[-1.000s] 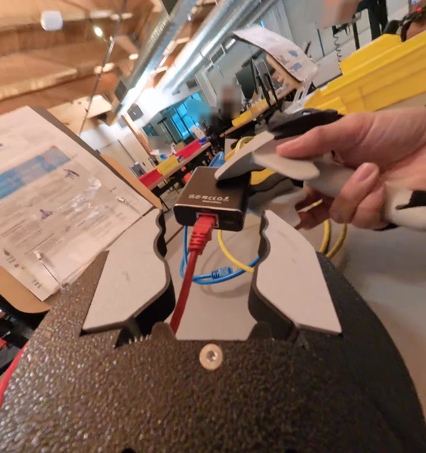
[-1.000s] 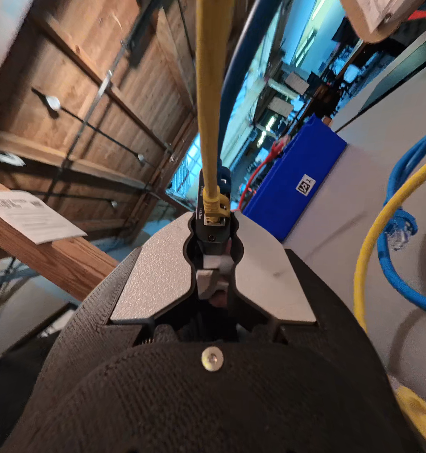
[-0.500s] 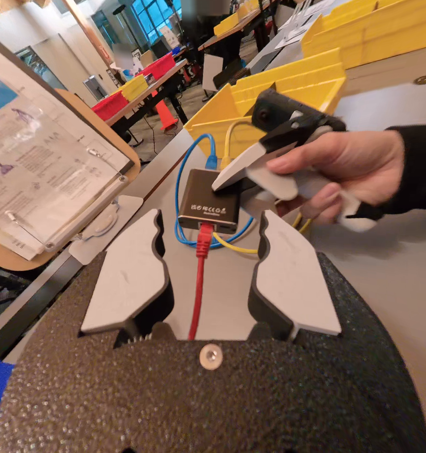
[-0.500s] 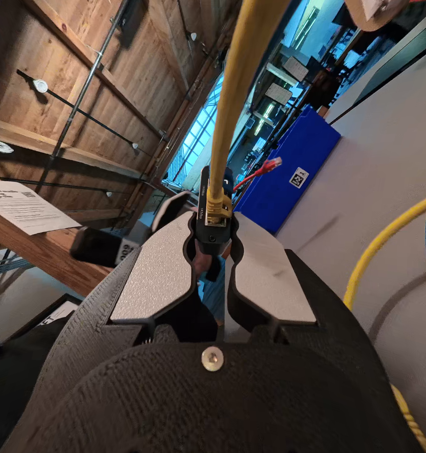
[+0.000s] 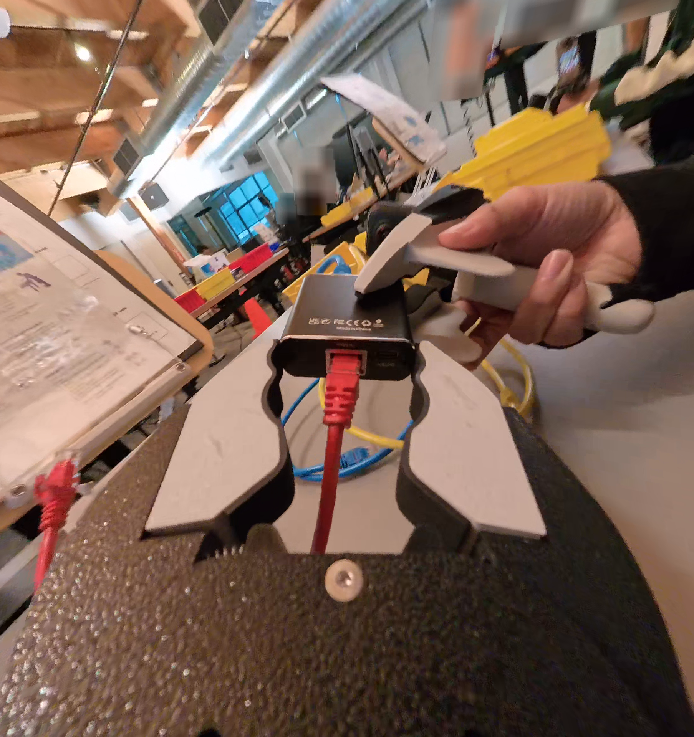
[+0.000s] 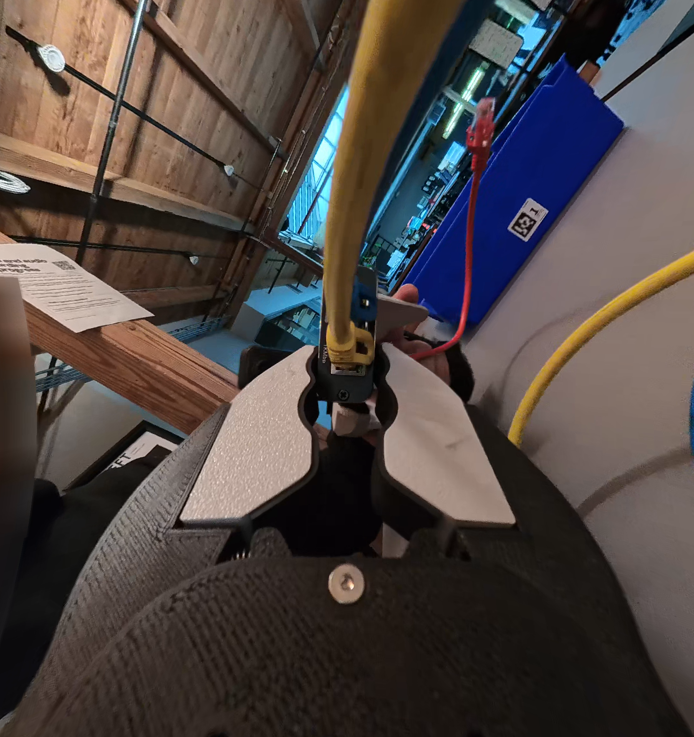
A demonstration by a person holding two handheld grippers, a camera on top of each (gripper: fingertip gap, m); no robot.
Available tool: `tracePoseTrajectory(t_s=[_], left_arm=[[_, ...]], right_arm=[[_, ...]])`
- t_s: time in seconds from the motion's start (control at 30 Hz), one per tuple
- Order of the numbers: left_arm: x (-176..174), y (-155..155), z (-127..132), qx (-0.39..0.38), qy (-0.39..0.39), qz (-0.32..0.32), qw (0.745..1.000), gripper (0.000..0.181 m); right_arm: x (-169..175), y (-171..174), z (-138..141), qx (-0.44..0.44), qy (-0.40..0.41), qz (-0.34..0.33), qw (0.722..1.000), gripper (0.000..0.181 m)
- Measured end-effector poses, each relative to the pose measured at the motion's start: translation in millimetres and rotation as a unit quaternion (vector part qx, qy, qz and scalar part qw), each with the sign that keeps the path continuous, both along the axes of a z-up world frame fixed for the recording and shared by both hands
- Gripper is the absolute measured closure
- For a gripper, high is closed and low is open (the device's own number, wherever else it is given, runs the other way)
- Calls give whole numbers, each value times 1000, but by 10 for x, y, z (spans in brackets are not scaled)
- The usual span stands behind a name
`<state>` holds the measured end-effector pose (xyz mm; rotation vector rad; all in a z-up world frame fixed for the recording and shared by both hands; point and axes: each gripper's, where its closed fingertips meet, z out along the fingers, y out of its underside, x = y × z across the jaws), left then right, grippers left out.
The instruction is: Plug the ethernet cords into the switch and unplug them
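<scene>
The pale grey tabletop (image 5: 616, 458) carries loops of blue ethernet cord (image 5: 321, 472) and yellow ethernet cord (image 5: 522, 383). Above it, the right gripper (image 6: 347, 393) clamps the small black metal switch (image 5: 347, 319) and holds it off the table. The left gripper (image 5: 343, 359) is spread wide, its fingertips at the switch's near corners. A red ethernet cord (image 5: 339, 399) sits plugged into the near port, running back between the left fingers (image 5: 225, 450).
</scene>
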<state>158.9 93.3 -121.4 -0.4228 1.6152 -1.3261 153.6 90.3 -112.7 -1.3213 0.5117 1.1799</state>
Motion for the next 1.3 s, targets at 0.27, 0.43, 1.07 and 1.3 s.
tracePoseTrajectory(t_s=[0.27, 0.43, 1.07, 1.3], left_arm=[[-89, 8, -30, -58, 13, -37, 998, 120], [-85, 47, -127, -38, 25, -27, 999, 120], [-214, 20, -67, 19, 7, -42, 999, 104], [-187, -34, -127, 44, 4, -37, 998, 117]], right_arm=[[-68, 17, -61, 2, 19, 30, 999, 156], [-65, 52, -159, -13, 20, 32, 999, 156], [-320, 15, -253, -54, -72, 96, 991, 156], [-449, -2, -210, -49, -89, 129, 986, 156]])
